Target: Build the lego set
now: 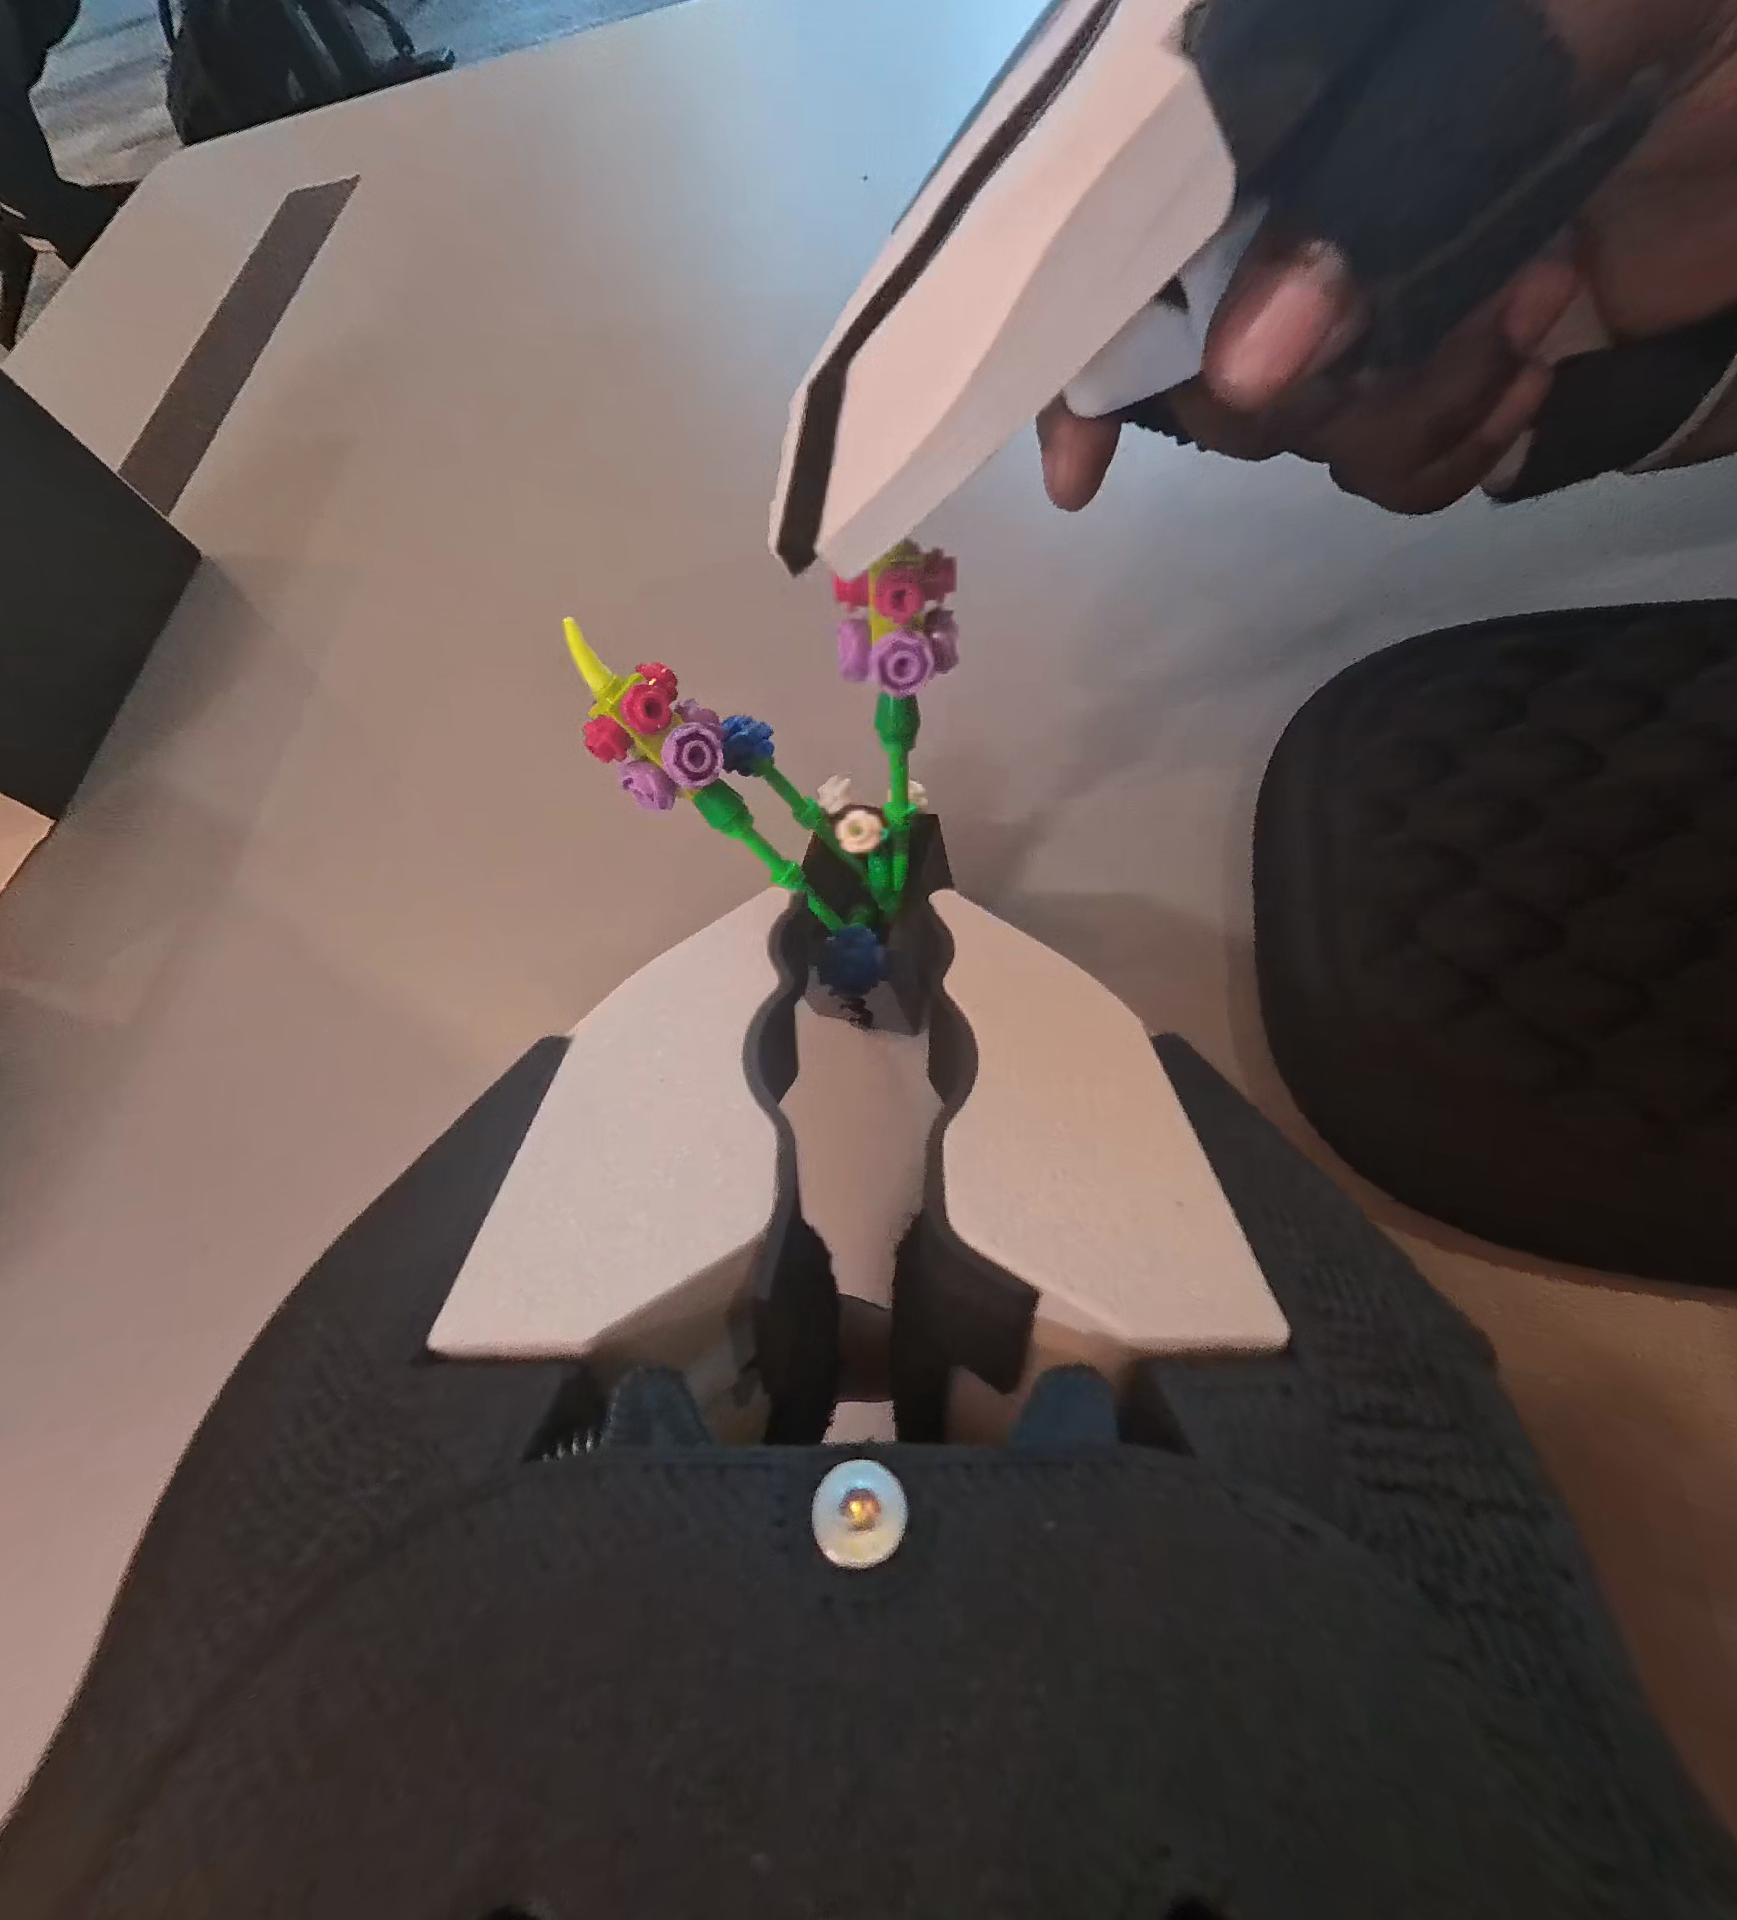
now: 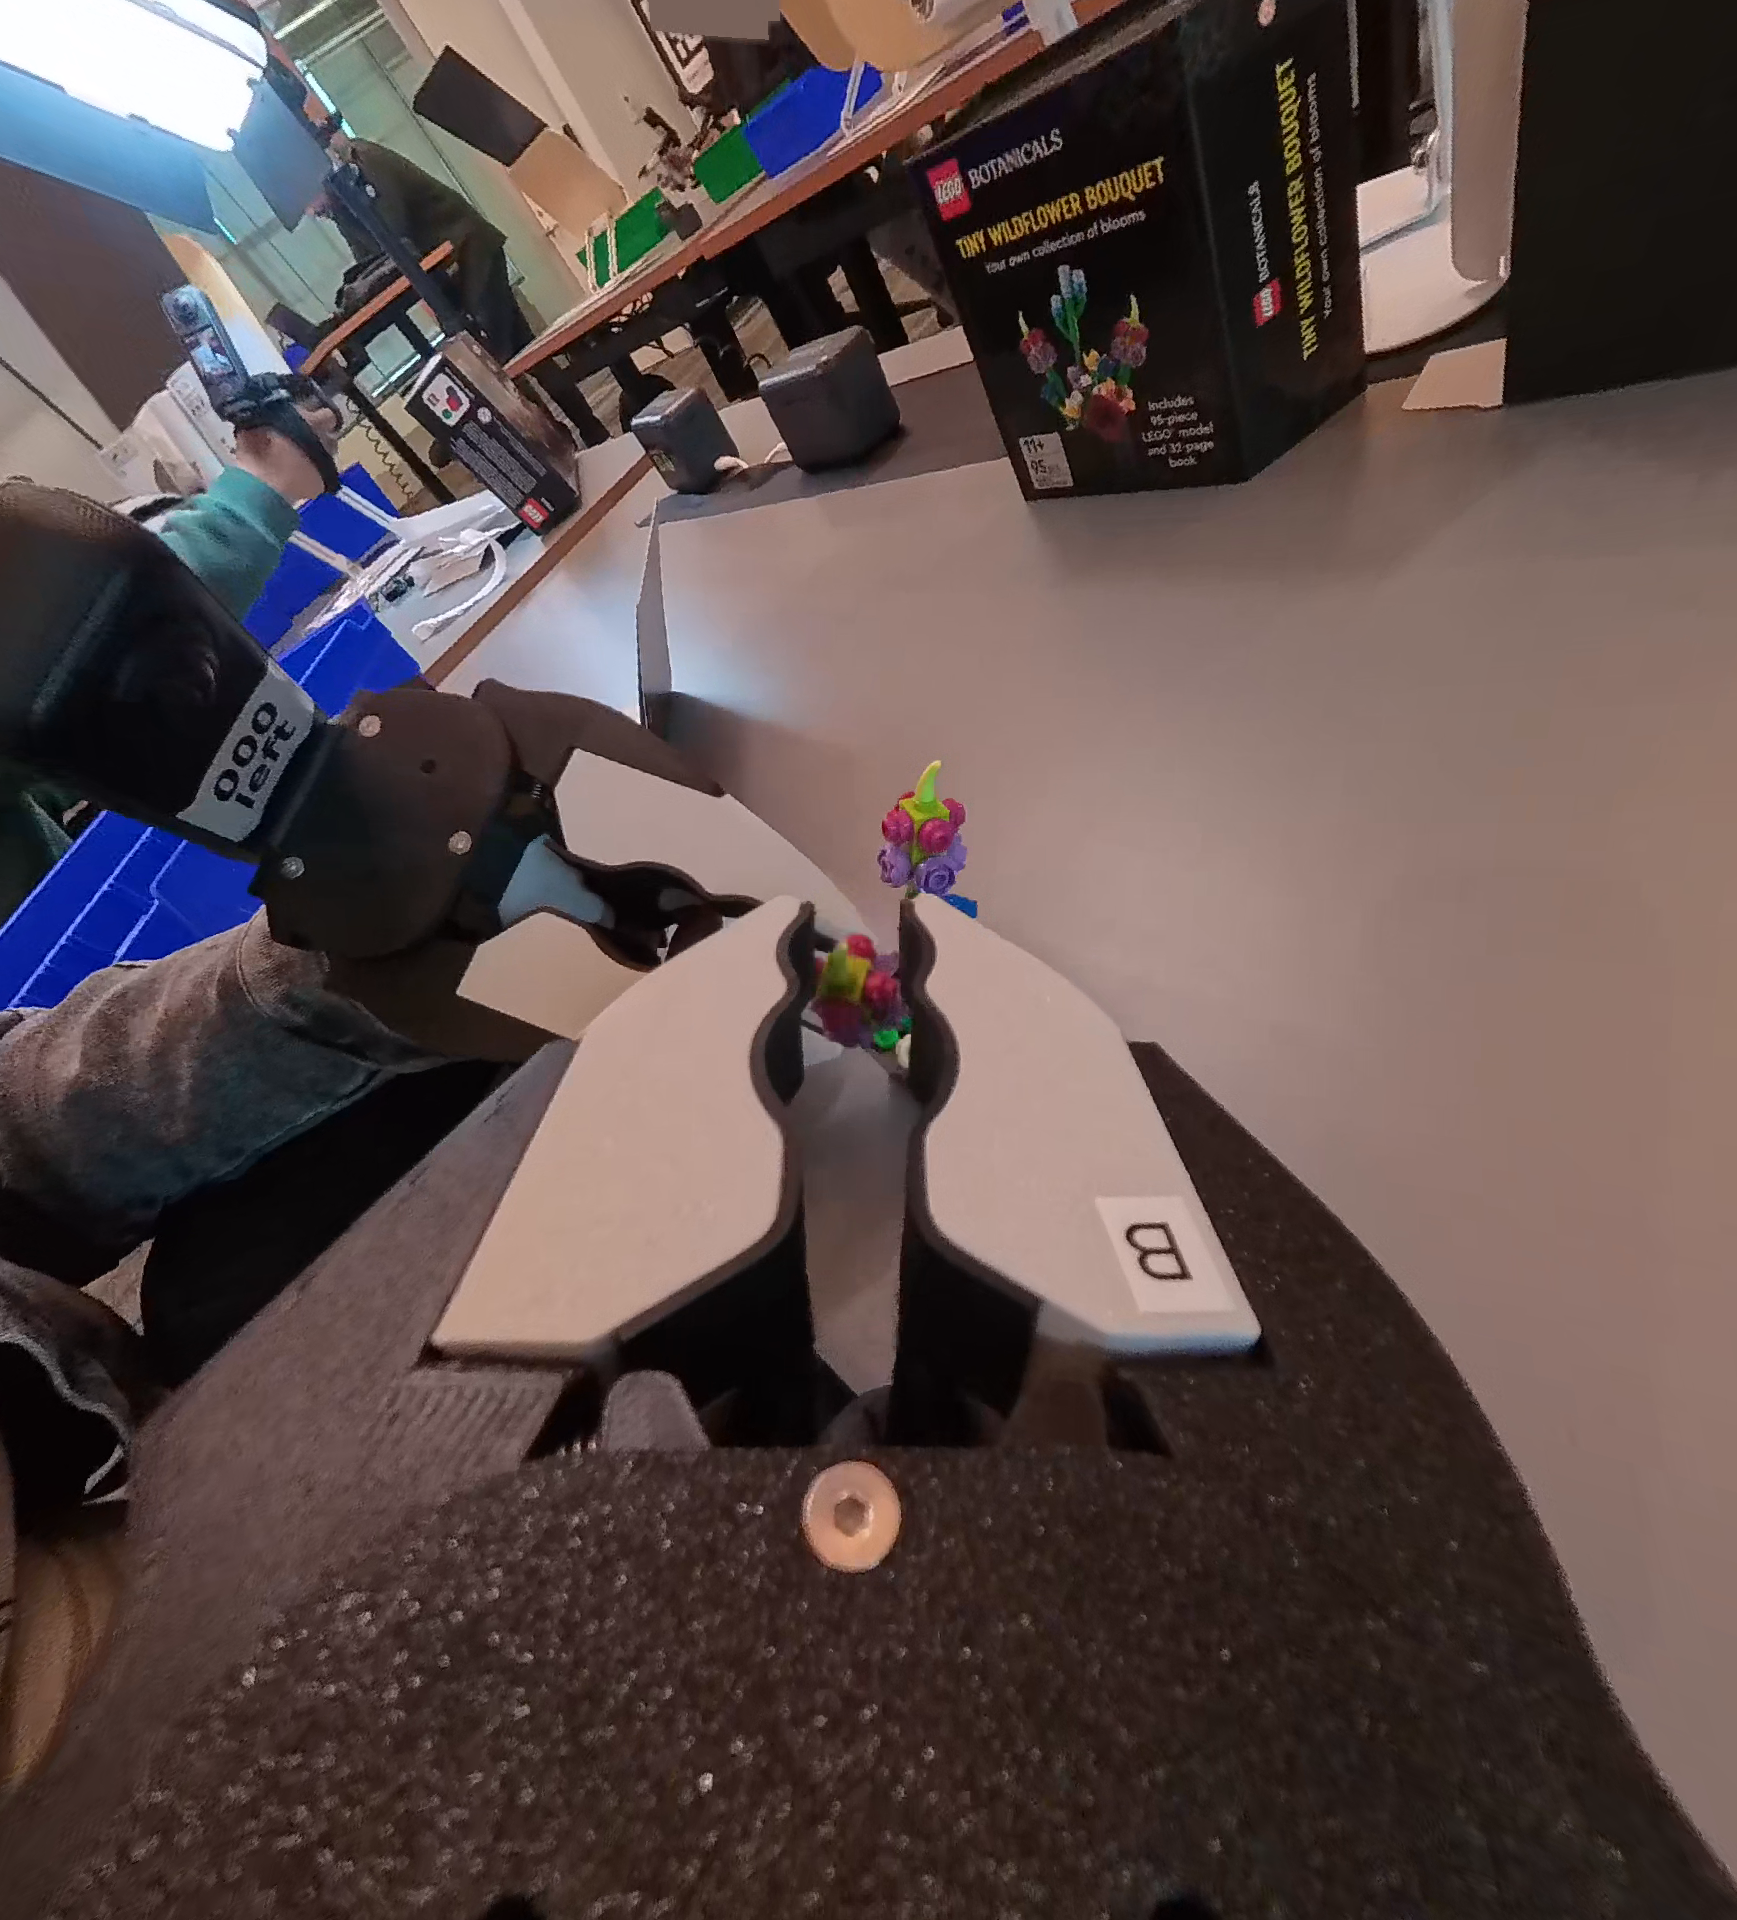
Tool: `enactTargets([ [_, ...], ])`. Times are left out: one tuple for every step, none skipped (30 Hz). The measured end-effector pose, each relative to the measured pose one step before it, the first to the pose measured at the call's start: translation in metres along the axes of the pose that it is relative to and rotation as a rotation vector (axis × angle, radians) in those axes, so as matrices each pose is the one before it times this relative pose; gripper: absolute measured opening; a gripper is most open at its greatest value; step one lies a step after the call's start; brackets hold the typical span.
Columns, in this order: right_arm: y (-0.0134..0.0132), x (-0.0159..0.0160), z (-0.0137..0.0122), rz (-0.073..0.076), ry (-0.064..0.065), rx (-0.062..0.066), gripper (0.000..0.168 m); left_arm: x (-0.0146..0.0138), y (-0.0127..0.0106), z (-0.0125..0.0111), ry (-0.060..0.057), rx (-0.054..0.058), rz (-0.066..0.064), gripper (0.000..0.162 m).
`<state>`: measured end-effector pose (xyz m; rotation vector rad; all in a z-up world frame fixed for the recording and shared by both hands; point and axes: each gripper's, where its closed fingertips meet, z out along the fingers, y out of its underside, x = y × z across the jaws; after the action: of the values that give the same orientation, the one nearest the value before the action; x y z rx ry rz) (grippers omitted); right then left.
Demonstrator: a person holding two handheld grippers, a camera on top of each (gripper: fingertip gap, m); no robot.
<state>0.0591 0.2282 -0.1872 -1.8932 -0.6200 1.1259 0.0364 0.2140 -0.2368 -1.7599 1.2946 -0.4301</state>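
Observation:
A black lego base (image 1: 879, 997) holds several green-stemmed lego flowers. My left gripper (image 1: 864, 914) is shut on this base and holds it upright. A left stalk (image 1: 656, 738) with magenta and purple blooms carries a lime spike. A taller right stalk (image 1: 900, 644) has the same blooms. My right gripper (image 1: 822, 556) comes down from the upper right, its jaws closed narrowly on that stalk's top, which is hidden. In the right wrist view the flower head (image 2: 853, 987) sits between the right gripper (image 2: 853, 914) fingers, and the spiked stalk (image 2: 921, 847) stands beyond. The left gripper (image 2: 708, 909) reaches in from the left.
The grey table (image 2: 1363, 727) spreads ahead. The black lego box (image 2: 1144, 312) stands at the back, with two grey cubes (image 2: 822, 400) left of it. A black quilted pad (image 1: 1550, 935) lies right of the base. Blue bins (image 2: 116, 894) sit off the table's left. The grippers' ends are close to 6 cm from one another.

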Motion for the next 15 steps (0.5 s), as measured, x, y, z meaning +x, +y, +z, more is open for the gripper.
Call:
enactTargets([
  [0.0006,-0.00058,0.00003,-0.0015,-0.0049,-0.0086,0.017,-0.00088,-0.00044,-0.00082,-0.0016,0.0028,-0.0023,0.019],
  [0.00065,-0.00056,-0.00043,-0.0006,-0.0049,-0.0061,0.019,-0.00045,-0.00047,-0.00104,-0.0002,0.0045,-0.0037,0.02],
  [-0.00008,-0.00043,-0.00047,0.0005,-0.0039,0.0005,0.021,-0.00052,0.00149,-0.00143,-0.0033,0.0025,-0.0058,0.021],
  [-0.00097,0.00032,-0.00056,0.0024,-0.0006,0.0055,0.021,-0.00116,0.00005,-0.00036,-0.001,0.0009,-0.006,0.021],
  [-0.00077,0.00057,-0.00072,0.0027,-0.0012,0.0054,0.022,-0.00083,0.0002,0.00001,0.0005,0.0002,-0.0066,0.022],
  [-0.00049,-0.00023,-0.00095,0.0029,-0.0051,0.0027,0.024,-0.00032,0.00032,-0.00009,0.0011,-0.0004,-0.0071,0.023],
  [-0.0001,-0.00013,-0.00122,0.002,-0.005,0.0018,0.026,0.00016,0.00067,-0.00021,0.0032,-0.0016,-0.0056,0.023],
  [-0.00064,-0.0003,-0.00174,-0.0007,-0.0045,0.0037,0.028,0.00039,0.00047,-0.00002,0.0032,-0.0021,-0.0023,0.024],
  [-0.00051,0.00029,-0.00185,-0.0023,-0.001,0.0037,0.03,0.00001,0.00016,-0.00005,0.0004,-0.0013,-0.0006,0.024],
  [-0.00005,0.00052,-0.00243,-0.0022,0.0032,0.0025,0.031,0.00027,0.00044,0.00009,0.0011,-0.002,-0.0005,0.025],
  [0.00054,0.00026,-0.00203,-0.0032,0.0009,0.0038,0.033,0.00048,0.00069,0.0,0.0038,-0.0036,-0.0015,0.026],
  [0.00101,0.00025,-0.00157,-0.0017,0.0,0.0026,0.033,0.00065,0.00089,0.0002,0.0066,-0.0037,-0.0039,0.027],
  [0.00187,-0.00005,-0.00073,-0.0006,-0.0016,-0.0029,0.031,0.00045,0.00087,0.00051,0.0062,-0.0023,-0.007,0.027],
  [0.00275,-0.00009,0.0,-0.002,-0.0036,-0.0091,0.03,0.00048,0.00049,0.00086,0.0073,-0.0005,-0.007,0.027],
  [0.00297,-0.00033,0.00132,-0.003,-0.001,-0.0144,0.029,0.001,0.00026,0.00073,0.0069,-0.0012,-0.0057,0.027],
])
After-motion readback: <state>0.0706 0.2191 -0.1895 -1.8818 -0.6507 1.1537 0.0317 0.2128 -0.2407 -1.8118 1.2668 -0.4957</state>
